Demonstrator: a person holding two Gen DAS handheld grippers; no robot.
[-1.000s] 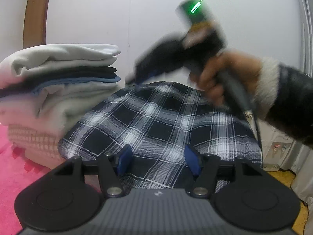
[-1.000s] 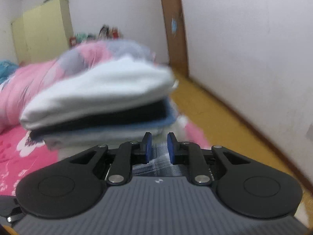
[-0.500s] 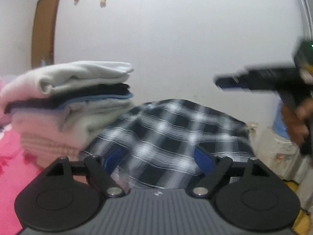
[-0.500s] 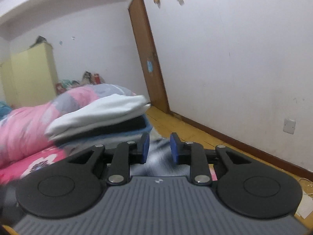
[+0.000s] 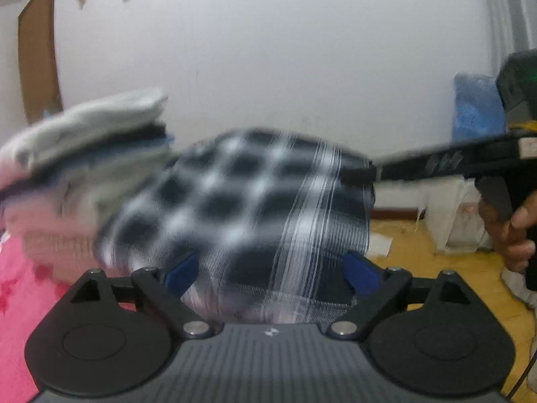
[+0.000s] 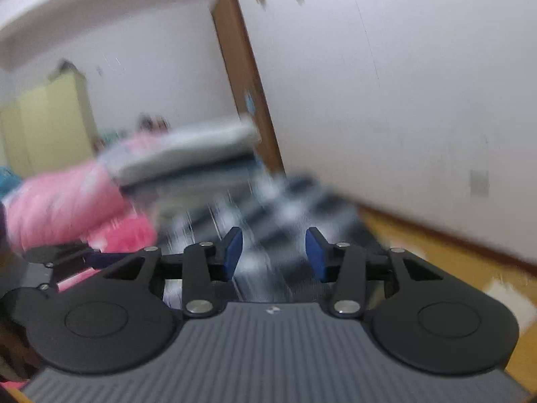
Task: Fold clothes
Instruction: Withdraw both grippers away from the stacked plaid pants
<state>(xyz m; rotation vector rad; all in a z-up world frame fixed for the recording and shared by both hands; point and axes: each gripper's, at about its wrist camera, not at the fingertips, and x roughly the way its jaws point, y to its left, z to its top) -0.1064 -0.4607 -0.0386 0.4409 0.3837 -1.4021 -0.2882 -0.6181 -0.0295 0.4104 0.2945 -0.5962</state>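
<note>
- The plaid shirt (image 5: 248, 201), folded in dark blue and white checks, lies on the pink bedding (image 5: 20, 288) at the near edge of the bed; both views are blurred, so its edges are soft.
- Just left of it stands a stack of folded clothes (image 5: 84, 154), white on top, then dark and blue layers, pale and pinkish ones beneath; the stack touches or overlaps the shirt's left side.
- The left gripper (image 5: 272, 273) sits at the near end of the shirt, its jaws just opened wide; the cloth lies between the blue pads without being pinched.
- The right gripper (image 6: 274, 250) is over the shirt's right side; its jaws have just been opening to a middling gap, and the pads press nothing.
- In the left wrist view, a hand (image 5: 510, 231) holds that gripper's handle at the far right.
- Behind the bed rises a plain white wall (image 5: 285, 60) with a brown door (image 5: 37, 53) at its left.
- A yellow wooden floor (image 5: 419, 262) runs right of the bed, with white bags (image 5: 449, 215) and a blue bag (image 5: 476, 107) against the wall.
- The right wrist view shows a pale yellow wardrobe (image 6: 47, 124) far left and a wall socket (image 6: 479, 183).
</note>
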